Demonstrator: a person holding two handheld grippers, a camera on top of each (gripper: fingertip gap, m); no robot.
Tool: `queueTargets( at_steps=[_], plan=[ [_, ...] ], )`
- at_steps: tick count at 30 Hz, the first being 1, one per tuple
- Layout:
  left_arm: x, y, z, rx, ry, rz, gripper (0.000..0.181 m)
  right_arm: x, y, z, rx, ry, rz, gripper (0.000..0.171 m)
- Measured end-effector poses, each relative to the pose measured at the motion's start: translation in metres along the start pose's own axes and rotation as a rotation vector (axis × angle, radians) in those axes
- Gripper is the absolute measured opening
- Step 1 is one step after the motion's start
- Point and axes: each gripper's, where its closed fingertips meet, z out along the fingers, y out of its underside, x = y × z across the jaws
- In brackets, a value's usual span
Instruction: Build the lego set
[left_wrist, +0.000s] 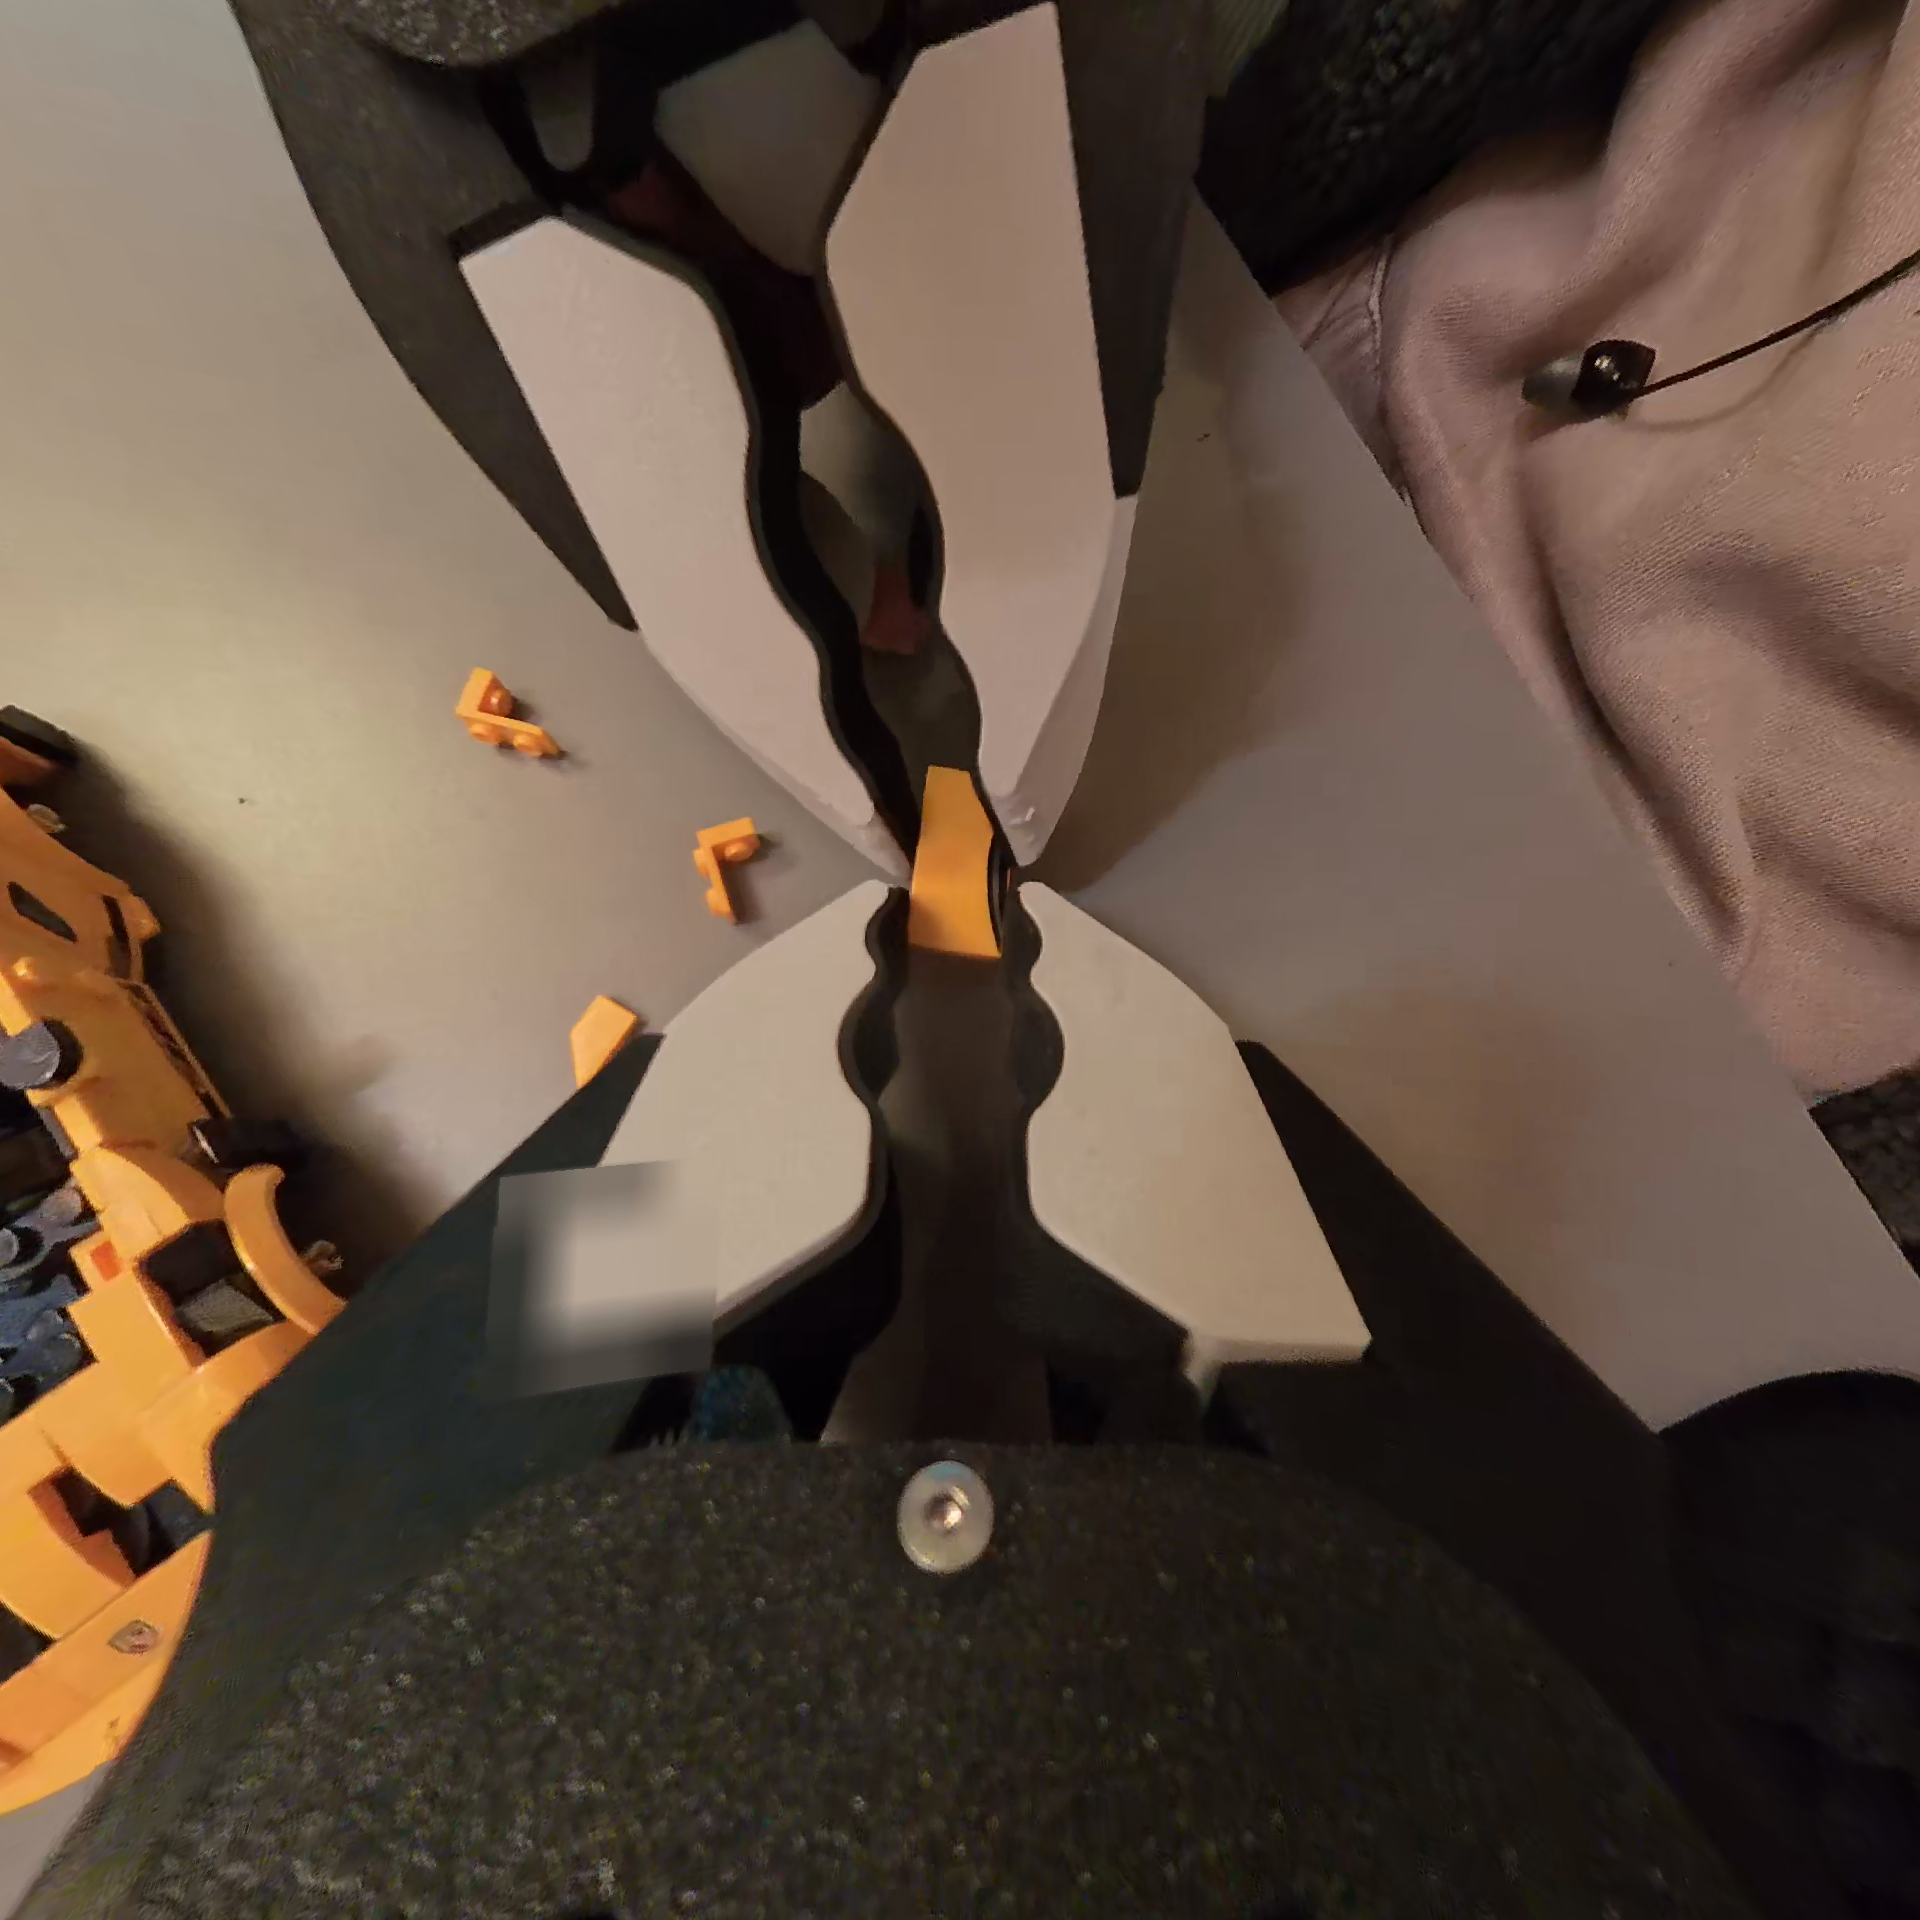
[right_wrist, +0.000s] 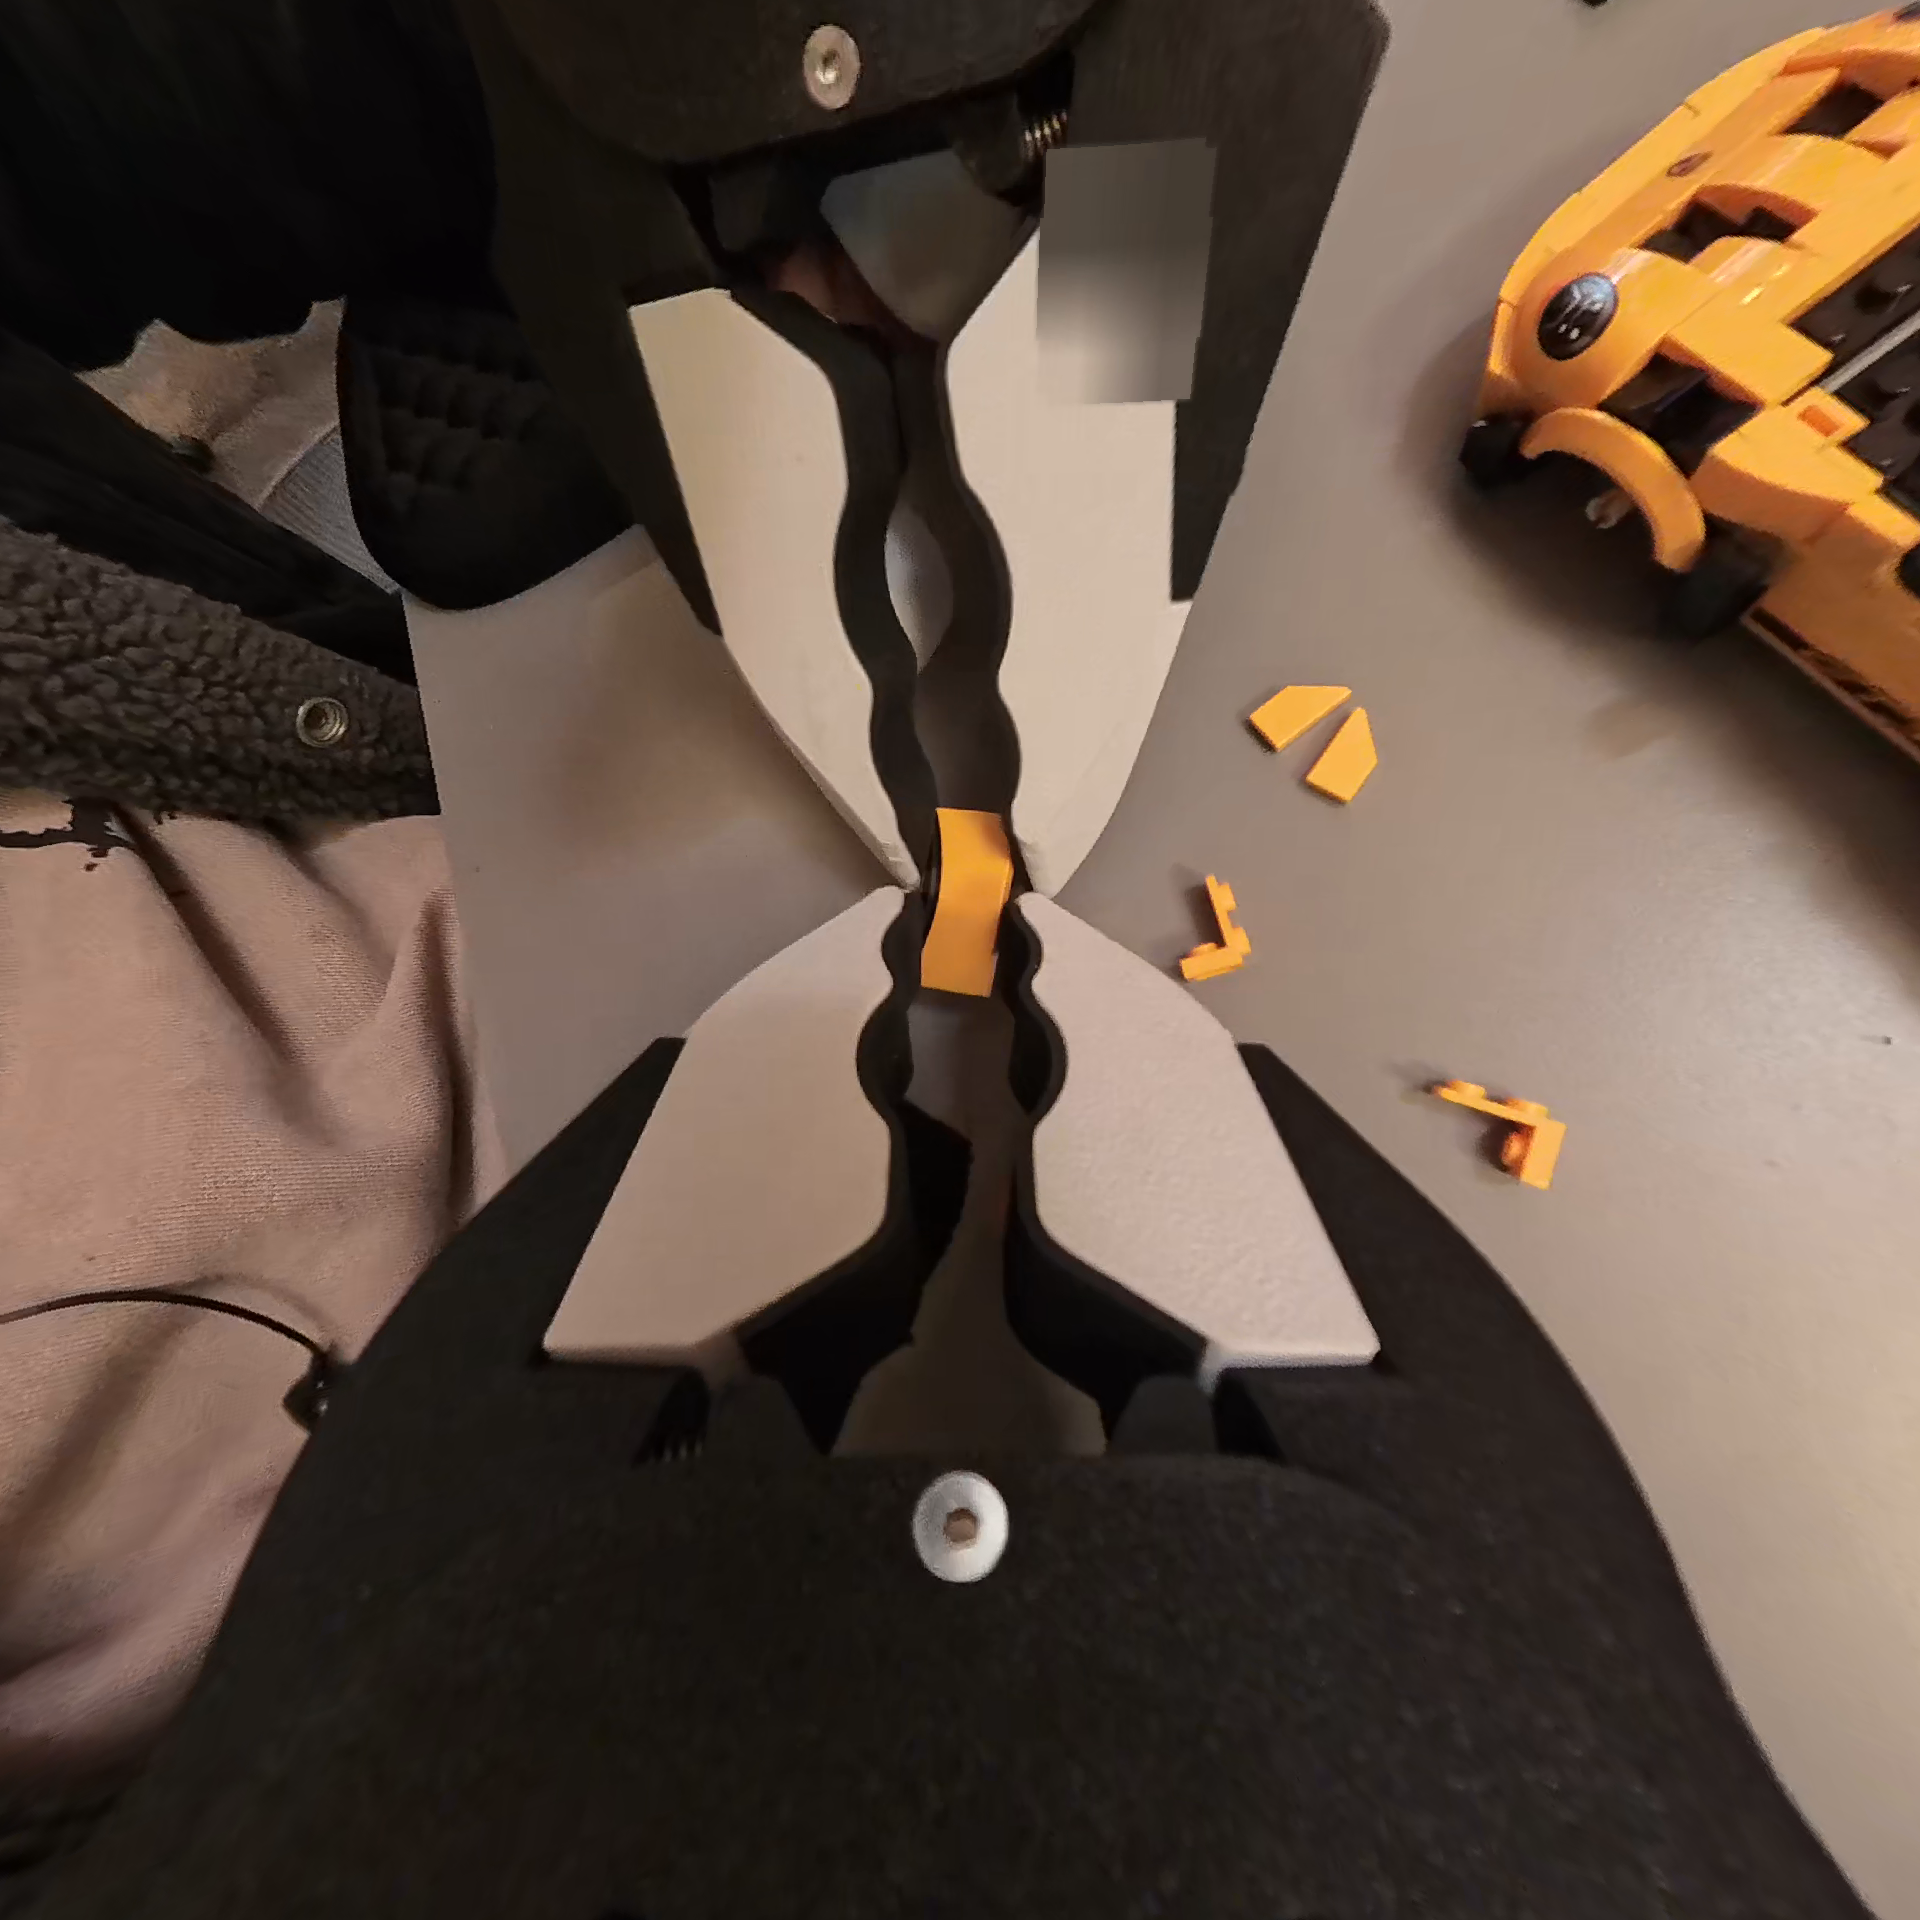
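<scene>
A small orange curved lego piece (left_wrist: 951, 868) is pinched between both grippers, which meet tip to tip above the grey table. My left gripper (left_wrist: 958, 902) comes from the bottom of the left wrist view and is shut on the piece's near end. The right gripper's fingers (left_wrist: 966, 436) come from the top and clamp its far end. In the right wrist view, my right gripper (right_wrist: 961, 920) is shut on the same piece (right_wrist: 966, 904), with the left gripper's fingers (right_wrist: 769, 499) opposite. A sliver of black shows beside the piece. The partly built orange and black car (left_wrist: 104, 1195) (right_wrist: 1714, 364) lies on the table.
Loose orange parts lie on the table (right_wrist: 1558, 831): two wedge tiles (right_wrist: 1299, 715) (right_wrist: 1342, 755) and two brackets (right_wrist: 1216, 935) (right_wrist: 1507, 1127). The left wrist view shows brackets (left_wrist: 499, 717) (left_wrist: 727, 862) and a wedge tile (left_wrist: 601, 1034). A person's beige top (left_wrist: 1662, 623) borders the table edge. My two grippers' fingertips are within a few centimetres of each other.
</scene>
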Motion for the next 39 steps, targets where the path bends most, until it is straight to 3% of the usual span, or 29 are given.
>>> queueTargets(
  at_steps=[3, 4, 6, 13, 26, 39],
  plan=[
    [0.000, 0.000, 0.000, 0.005, 0.006, -0.044, 0.017, 0.002, -0.004, -0.004, 0.027, 0.060, -0.113, 0.018],
    [0.000, -0.001, 0.000, 0.005, 0.008, -0.059, 0.017, 0.001, -0.005, -0.006, 0.041, 0.082, -0.185, 0.030],
    [-0.001, -0.001, 0.000, 0.008, 0.013, -0.088, 0.017, -0.001, -0.006, -0.010, 0.067, 0.156, -0.339, 0.036],
    [-0.001, -0.001, 0.000, 0.013, 0.015, -0.085, 0.017, 0.000, -0.001, -0.007, 0.007, 0.499, -0.793, 0.037],
    [0.004, 0.000, -0.002, 0.013, 0.004, 0.034, 0.022, -0.002, 0.002, 0.000, 0.041, 0.288, -0.321, 0.029],
    [0.006, 0.001, -0.002, 0.004, 0.007, 0.034, 0.017, 0.000, 0.004, 0.004, 0.026, 0.258, -0.306, 0.017]
  ],
)
